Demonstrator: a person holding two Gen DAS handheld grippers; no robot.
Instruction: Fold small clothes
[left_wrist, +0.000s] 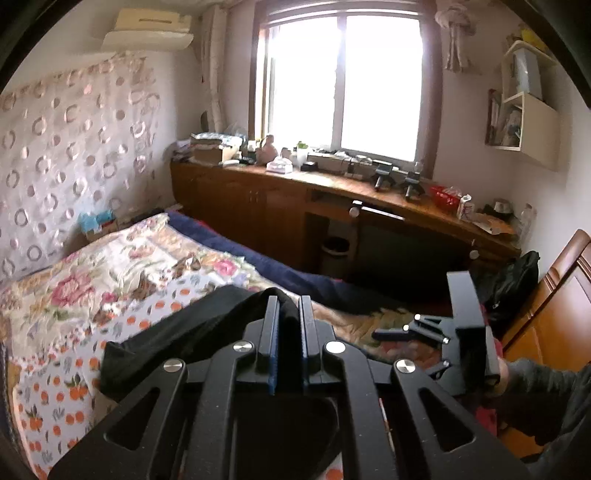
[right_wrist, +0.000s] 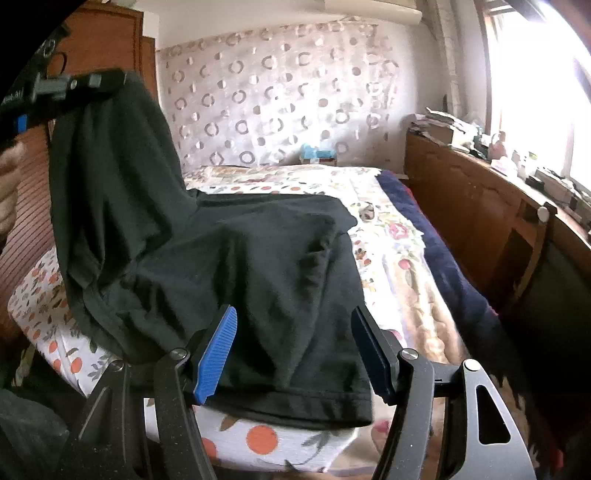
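Observation:
A small black garment (right_wrist: 236, 258) lies partly on the bed, one end lifted. My left gripper (left_wrist: 289, 306) is shut on a bunch of that black cloth (left_wrist: 177, 332) and holds it up; in the right wrist view it shows at the upper left (right_wrist: 122, 79) with the cloth hanging from it. My right gripper (right_wrist: 293, 325) is open, its blue-padded fingers (right_wrist: 218, 350) either side of the garment's hemmed lower edge (right_wrist: 295, 406), above the bed. The right gripper also shows in the left wrist view (left_wrist: 380, 334), low at the right.
The bed (left_wrist: 110, 273) has a floral and orange-print cover, with a dark blue blanket (right_wrist: 443, 266) along its window side. A long wooden desk (left_wrist: 332, 192) with clutter runs under the window. A wooden wardrobe (left_wrist: 554, 314) stands at right.

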